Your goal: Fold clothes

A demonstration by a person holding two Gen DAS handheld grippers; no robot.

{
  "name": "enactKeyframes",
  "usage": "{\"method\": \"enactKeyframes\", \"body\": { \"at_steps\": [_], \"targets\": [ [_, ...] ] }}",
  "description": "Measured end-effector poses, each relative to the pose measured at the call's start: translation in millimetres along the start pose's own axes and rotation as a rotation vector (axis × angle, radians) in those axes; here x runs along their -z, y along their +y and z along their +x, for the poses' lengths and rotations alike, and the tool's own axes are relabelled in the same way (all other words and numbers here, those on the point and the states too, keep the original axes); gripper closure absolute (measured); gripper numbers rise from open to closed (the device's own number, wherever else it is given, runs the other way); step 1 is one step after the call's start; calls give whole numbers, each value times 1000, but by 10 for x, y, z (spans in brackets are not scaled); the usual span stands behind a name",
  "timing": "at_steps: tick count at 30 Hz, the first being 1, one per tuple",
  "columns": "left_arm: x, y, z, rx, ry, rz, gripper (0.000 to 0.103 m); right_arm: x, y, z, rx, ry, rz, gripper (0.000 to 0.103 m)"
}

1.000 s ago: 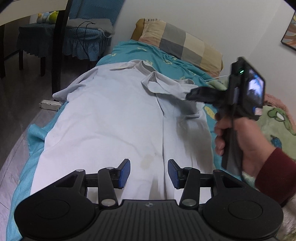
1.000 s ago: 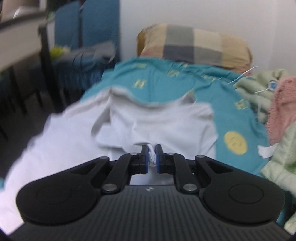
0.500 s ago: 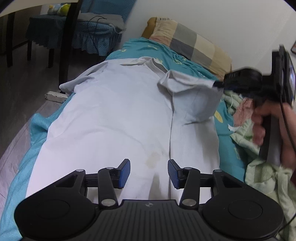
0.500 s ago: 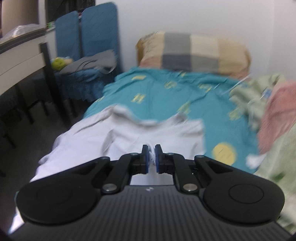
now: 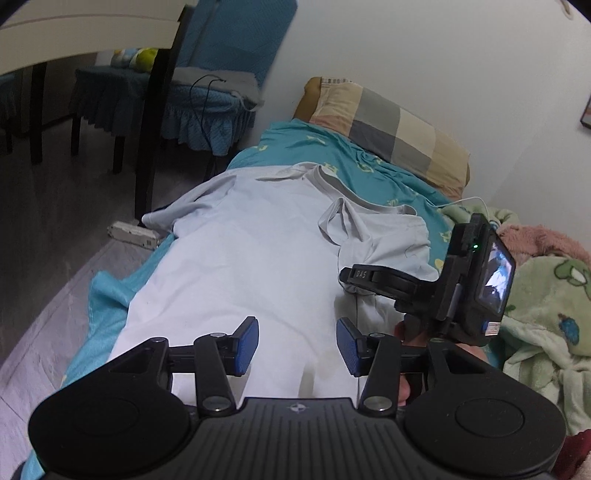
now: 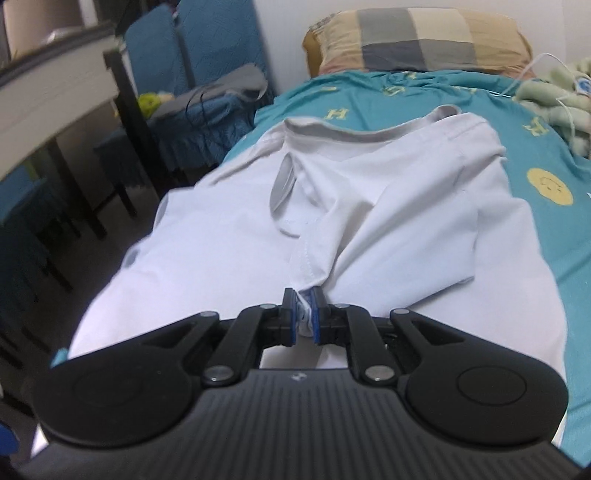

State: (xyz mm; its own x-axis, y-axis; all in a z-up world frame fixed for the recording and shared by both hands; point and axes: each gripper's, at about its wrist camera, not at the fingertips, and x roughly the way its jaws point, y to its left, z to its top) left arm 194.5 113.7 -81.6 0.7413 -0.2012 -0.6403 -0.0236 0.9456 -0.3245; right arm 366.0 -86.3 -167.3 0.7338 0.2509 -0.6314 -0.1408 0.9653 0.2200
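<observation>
White walls close in a small bedroom, and most of it is taken up by a bed (image 5: 280,147) under a teal sheet printed with yellow letters. A white T-shirt (image 5: 240,266) lies spread along the bed, its collar toward the checked pillow (image 5: 391,125) at the head.

Over the shirt's lower part hangs the left gripper (image 5: 297,345), its blue-padded fingers (image 5: 246,345) wide apart with nothing between them. Just to the right of it in the left wrist view, the right gripper (image 5: 349,277) shows from the side, its black body and lit rear screen held over the shirt's right half, with part of a hand beneath it. That view does not show how its fingers stand.

The right wrist view settles it: the right gripper (image 6: 303,314) has its fingers (image 6: 289,314) pinched nearly closed on a bunched hem of the shirt (image 6: 221,236), and the sleeve and shoulder on that side are drawn in over the shirt's middle in a loose fold. This view also shows a yellow smiley face (image 6: 549,186) on the sheet beside the fold.

Only the left wrist view shows the green and pink blankets (image 5: 546,295) heaped to the right of the shirt, and a white power strip (image 5: 133,234) on the floor to its left. Both views take in the blue-covered chair (image 5: 221,74) beyond the bed's head and a dark-legged desk (image 5: 92,29) near it.
</observation>
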Motion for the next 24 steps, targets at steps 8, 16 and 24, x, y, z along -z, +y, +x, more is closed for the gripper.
{"method": "enactKeyframes", "body": {
  "at_steps": [8,16,24],
  "targets": [
    [28,-97,-70,19,-29,47,46,-33,-21,-915,-29,-119,10,47],
    [114,-206,-239,-3,-65,105,29,363,-131,-2012,-44,-170,19,16],
    [240,-294,-345,-40,-78,160,4,670,-235,-2386,12,-225,32,15]
  ]
}}
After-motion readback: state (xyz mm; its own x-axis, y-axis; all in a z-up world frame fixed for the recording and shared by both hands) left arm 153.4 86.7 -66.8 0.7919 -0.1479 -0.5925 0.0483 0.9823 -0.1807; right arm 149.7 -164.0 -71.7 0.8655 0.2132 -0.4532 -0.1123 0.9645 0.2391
